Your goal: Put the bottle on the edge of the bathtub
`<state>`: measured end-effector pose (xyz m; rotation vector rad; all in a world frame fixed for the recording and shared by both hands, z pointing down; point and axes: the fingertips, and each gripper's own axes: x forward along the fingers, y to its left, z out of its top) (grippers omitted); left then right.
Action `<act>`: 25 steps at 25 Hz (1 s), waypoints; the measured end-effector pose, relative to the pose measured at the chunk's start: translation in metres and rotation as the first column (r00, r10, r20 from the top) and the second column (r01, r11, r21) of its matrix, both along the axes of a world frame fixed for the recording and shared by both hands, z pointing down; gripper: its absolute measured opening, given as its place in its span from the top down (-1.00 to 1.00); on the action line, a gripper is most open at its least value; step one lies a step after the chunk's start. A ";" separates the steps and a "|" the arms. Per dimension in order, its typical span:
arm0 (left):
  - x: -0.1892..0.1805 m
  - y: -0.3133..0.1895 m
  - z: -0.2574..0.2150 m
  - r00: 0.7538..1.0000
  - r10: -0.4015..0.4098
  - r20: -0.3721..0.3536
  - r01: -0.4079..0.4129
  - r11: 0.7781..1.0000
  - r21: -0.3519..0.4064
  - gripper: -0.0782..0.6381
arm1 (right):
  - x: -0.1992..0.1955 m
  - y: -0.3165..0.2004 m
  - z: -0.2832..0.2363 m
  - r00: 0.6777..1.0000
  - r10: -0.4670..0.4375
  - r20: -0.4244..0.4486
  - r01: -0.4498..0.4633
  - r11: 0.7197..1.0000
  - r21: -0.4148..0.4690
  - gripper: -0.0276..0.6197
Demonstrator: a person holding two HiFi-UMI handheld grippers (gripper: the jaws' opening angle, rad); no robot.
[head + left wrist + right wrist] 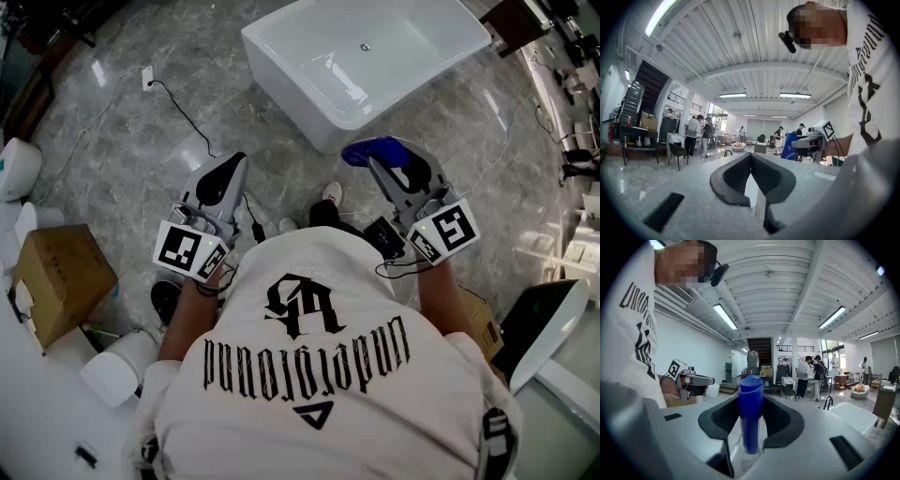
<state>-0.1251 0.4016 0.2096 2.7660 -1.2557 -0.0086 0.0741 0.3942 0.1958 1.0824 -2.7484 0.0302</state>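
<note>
Blue bottle point(751, 414) is upright, clamped in the right gripper point(750, 399), held up short of the white bathtub point(281, 75); open marble floor point(141, 159) lies before the tub's near edge; left gripper point(751, 159) is pinched together, empty.

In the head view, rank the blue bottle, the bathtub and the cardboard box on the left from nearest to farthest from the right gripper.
1. Blue bottle: held between the fingers of the right gripper.
2. Bathtub: on the floor just ahead.
3. Cardboard box: far left, on the floor.
</note>
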 end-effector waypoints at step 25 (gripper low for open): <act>-0.002 -0.051 0.008 0.998 -0.062 0.001 0.062 0.998 -0.033 0.74 | -0.005 -0.063 0.003 0.997 -0.077 0.018 0.077 0.997 -0.024 0.43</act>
